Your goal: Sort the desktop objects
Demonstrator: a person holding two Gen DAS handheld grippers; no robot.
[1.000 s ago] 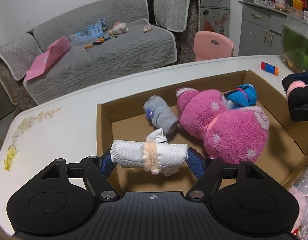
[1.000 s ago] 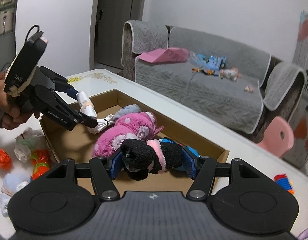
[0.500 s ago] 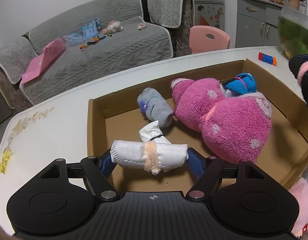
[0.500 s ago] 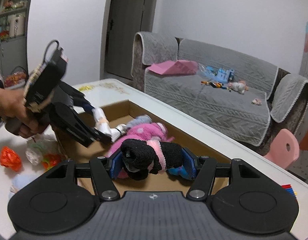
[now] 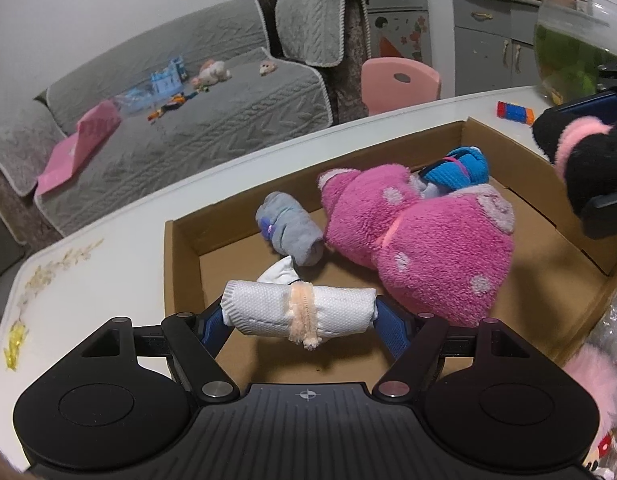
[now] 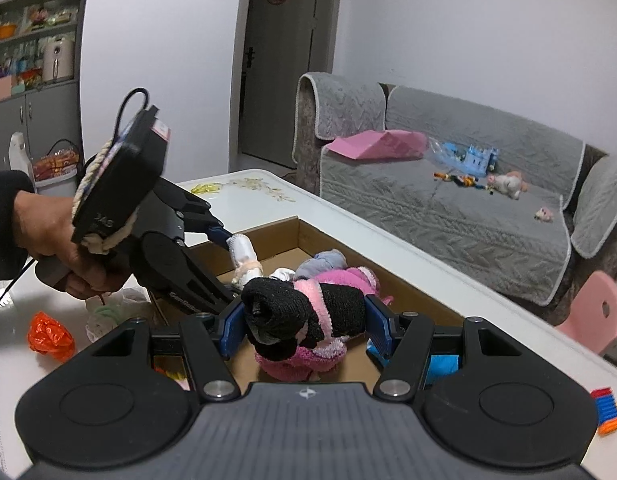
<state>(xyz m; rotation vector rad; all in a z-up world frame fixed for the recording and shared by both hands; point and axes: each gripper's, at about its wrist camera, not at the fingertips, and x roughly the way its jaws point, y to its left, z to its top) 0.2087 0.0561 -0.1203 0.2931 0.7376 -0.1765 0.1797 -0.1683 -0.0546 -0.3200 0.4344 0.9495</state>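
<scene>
My left gripper [image 5: 300, 314] is shut on a white sock roll [image 5: 300, 311] with a peach band, held over the near left corner of the cardboard box [image 5: 180, 248]. My right gripper [image 6: 304, 322] is shut on a black sock roll [image 6: 304, 312] with a pink band, held over the box's right side; it shows in the left wrist view [image 5: 580, 160]. In the box lie a grey sock roll [image 5: 292, 232], a fuzzy pink bundle [image 5: 420, 236], a blue roll [image 5: 456, 168] and a small white roll [image 5: 278, 274].
The box sits on a white table [image 5: 88, 264]. Outside the box lie an orange bundle [image 6: 50, 336], pale bundles [image 6: 108, 312], a pink fuzzy item [image 5: 592, 384] and a striped block [image 5: 514, 112]. A fishbowl [image 5: 576, 48] stands at the far right. Sofa behind.
Both grippers rose and pulled back a little, keeping their sock rolls. The left gripper now sits closer to the right gripper's view.
</scene>
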